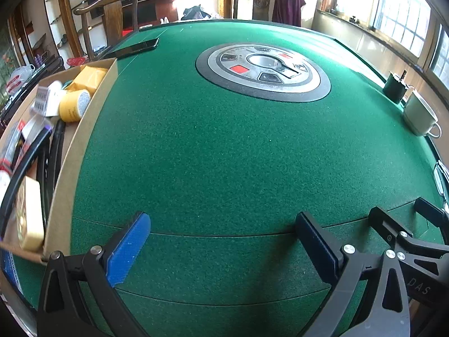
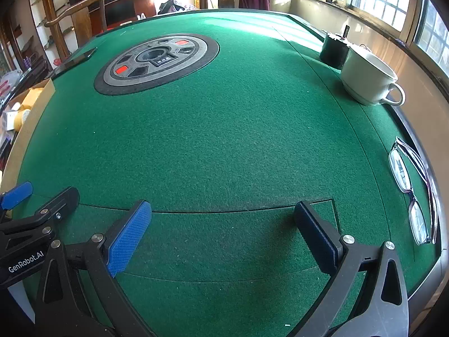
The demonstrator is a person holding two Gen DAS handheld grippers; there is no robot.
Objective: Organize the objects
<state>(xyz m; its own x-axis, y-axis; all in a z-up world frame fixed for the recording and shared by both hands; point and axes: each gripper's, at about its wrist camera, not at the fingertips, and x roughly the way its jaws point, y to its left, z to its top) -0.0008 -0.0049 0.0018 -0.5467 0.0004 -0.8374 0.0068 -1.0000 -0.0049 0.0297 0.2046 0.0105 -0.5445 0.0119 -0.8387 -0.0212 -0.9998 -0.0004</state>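
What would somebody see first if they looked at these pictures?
Probably the big green table with the round grey control panel in its middle. Next, the white cup and the glasses along the right edge, and the cardboard box crammed with things on the left. Both grippers, left and right, hang open at the near edge, holding nothing.

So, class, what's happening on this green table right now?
Nothing is being handled yet. The left gripper and right gripper both hover open and empty over the near edge of the green table. A cardboard box of odds and ends sits at the left; a white cup, glasses and phone lie loose.
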